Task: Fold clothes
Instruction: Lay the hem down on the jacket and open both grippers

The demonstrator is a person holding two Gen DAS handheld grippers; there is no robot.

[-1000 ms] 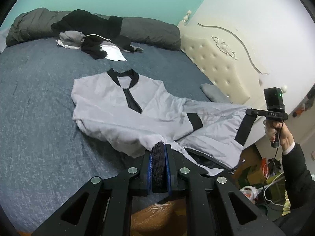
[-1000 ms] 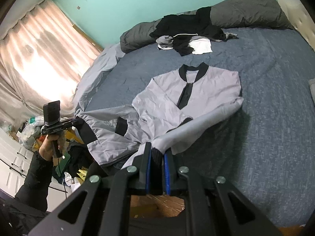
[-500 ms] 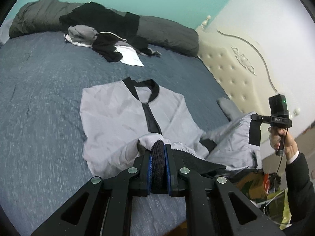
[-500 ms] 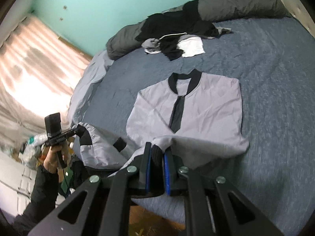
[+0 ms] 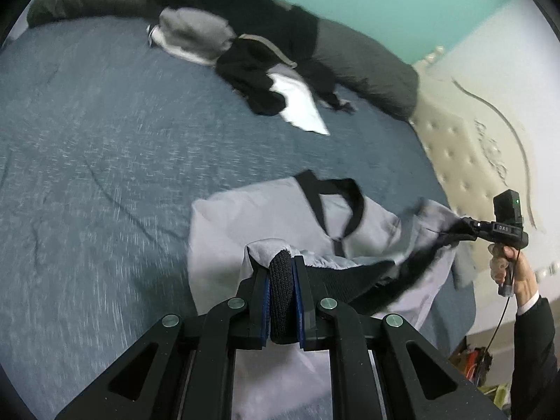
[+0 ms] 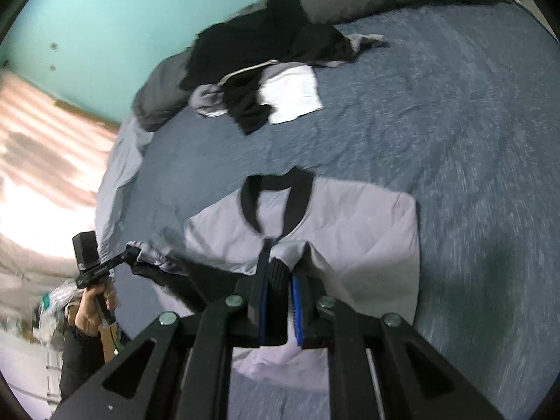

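Lying on the blue bed (image 5: 87, 161), the grey jacket (image 6: 353, 231) has its black collar (image 6: 276, 189) pointing toward the pillows, and its lower part is lifted off the cover. Both tongs pinch the black ribbed hem. The left tongs (image 5: 282, 280) are pressed together on a thick fold of that hem, with pale grey cloth bunched over the tips. The right tongs (image 6: 280, 280) clamp the hem too, held over the jacket's front just below the black placket. From the left camera, the right tongs show out at the side, gripped by a hand (image 5: 507, 269) in a dark sleeve, and the hem stretches between the two tools in a sagging dark band; motion blur makes it hard to say whether a sleeve is caught up in it as well. A heap of black, grey and white clothes (image 5: 252, 56) sits well apart near the long grey pillow (image 5: 371, 70). The cream tufted headboard (image 5: 455, 147) stands beside the bed, and bright curtains (image 6: 38, 161) fill the other side.
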